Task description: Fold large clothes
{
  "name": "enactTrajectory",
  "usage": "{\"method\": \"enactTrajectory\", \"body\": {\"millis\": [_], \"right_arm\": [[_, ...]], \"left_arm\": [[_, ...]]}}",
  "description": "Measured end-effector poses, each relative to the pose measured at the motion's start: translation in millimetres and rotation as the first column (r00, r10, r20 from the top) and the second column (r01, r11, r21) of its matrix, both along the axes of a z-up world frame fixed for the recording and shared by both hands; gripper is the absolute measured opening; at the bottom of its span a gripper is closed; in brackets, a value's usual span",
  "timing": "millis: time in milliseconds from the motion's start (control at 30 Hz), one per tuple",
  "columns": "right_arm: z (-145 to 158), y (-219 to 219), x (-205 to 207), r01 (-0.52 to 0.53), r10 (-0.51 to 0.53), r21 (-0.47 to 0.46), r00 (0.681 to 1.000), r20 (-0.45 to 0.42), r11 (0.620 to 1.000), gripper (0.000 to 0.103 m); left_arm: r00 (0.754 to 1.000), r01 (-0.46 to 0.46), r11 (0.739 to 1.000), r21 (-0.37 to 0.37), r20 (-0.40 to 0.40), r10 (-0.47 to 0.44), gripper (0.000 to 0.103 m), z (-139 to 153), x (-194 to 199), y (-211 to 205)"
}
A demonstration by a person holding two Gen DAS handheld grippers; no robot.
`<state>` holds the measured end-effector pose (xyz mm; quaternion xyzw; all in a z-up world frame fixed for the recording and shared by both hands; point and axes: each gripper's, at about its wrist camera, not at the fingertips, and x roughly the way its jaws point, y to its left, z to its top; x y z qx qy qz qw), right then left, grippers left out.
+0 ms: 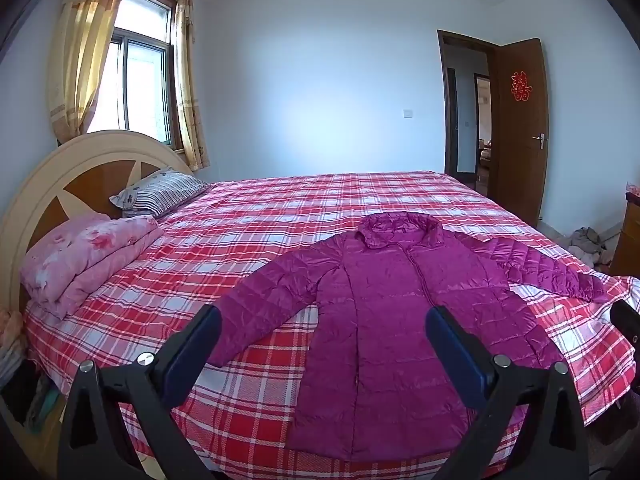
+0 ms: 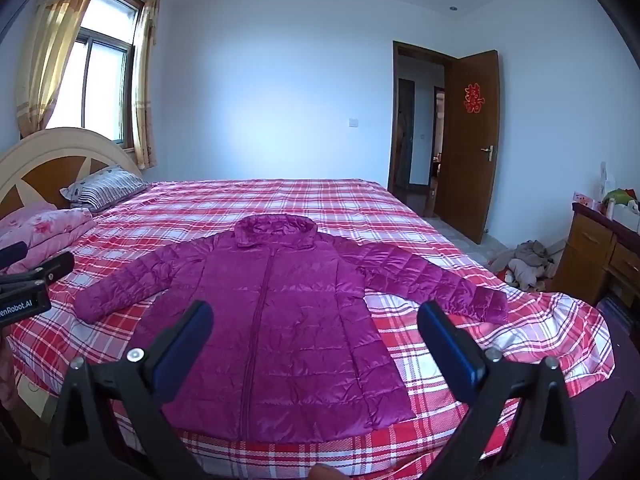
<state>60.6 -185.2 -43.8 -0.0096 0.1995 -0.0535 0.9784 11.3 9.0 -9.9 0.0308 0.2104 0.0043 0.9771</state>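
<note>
A magenta quilted hooded jacket [image 1: 392, 300] lies flat and zipped on the red plaid bed [image 1: 280, 208], hood away from me, both sleeves spread out; it also shows in the right wrist view [image 2: 280, 312]. My left gripper [image 1: 324, 320] is open and empty, held above the near edge of the bed, over the jacket's left sleeve and body. My right gripper [image 2: 314, 316] is open and empty, held above the jacket's lower body. The left gripper also shows at the left edge of the right wrist view [image 2: 28, 280].
A folded pink floral quilt [image 1: 84, 256] and a striped pillow [image 1: 160, 192] lie by the headboard [image 1: 80, 168]. A wooden dresser [image 2: 600, 252] stands at the right, with a heap of clothes [image 2: 524, 264] on the floor. An open door [image 2: 468, 144] is behind.
</note>
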Motion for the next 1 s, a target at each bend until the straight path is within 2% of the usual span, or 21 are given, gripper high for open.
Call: {"method": "enactTrajectory", "body": {"millis": [1000], "right_arm": [[-1.9,0.6,0.1,-0.008,0.008,0.005,1.0,0.004,1.0,0.103]], "left_arm": [[1.0,-0.016,1.0,-0.01,-0.007,0.016,0.102,-2.8,1.8,3.9]]}}
